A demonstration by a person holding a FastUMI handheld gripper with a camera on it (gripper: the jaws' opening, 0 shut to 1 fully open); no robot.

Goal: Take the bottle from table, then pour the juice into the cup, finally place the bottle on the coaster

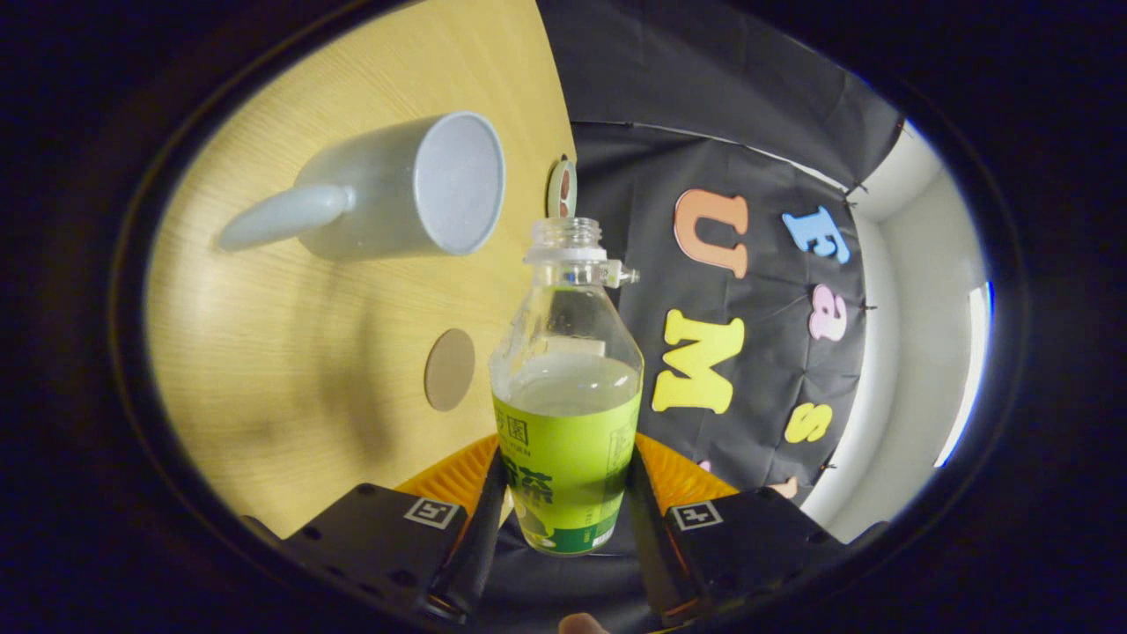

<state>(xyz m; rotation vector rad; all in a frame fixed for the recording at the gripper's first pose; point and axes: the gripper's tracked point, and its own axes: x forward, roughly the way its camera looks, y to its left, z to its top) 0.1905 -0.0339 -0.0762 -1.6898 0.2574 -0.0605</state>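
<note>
While the whole scene appears rolled sideways in the gripper view, the gripper [565, 511] is clenched on a clear plastic bottle with a green label [568, 414], one finger pressing the labelled body on each side, near its base. The bottle stands between the fingers with its open, capless threaded neck pointing away from them, and a loose clear ring with a small tab hangs just under the neck. Pale yellowish juice [570, 383] fills the lower part of the bottle, its surface sitting just above the top of the label; the upper part is see-through and holds no liquid. Beyond the bottle and off to one side lies the light wooden table [290, 370], its grain visible. On it stands a plain white ceramic cup with a long handle [396, 189], its open mouth turned toward the bottle's neck but well apart from it; the inside of the cup looks white and I cannot tell whether it holds any liquid. A round, flat brown coaster [450, 370] lies on the table nearer the fingers, just beside the bottle's shoulder and apart from the cup. A small round object [562, 189] sits at the table's far edge, just beyond the bottle's mouth, too small to identify.
</note>
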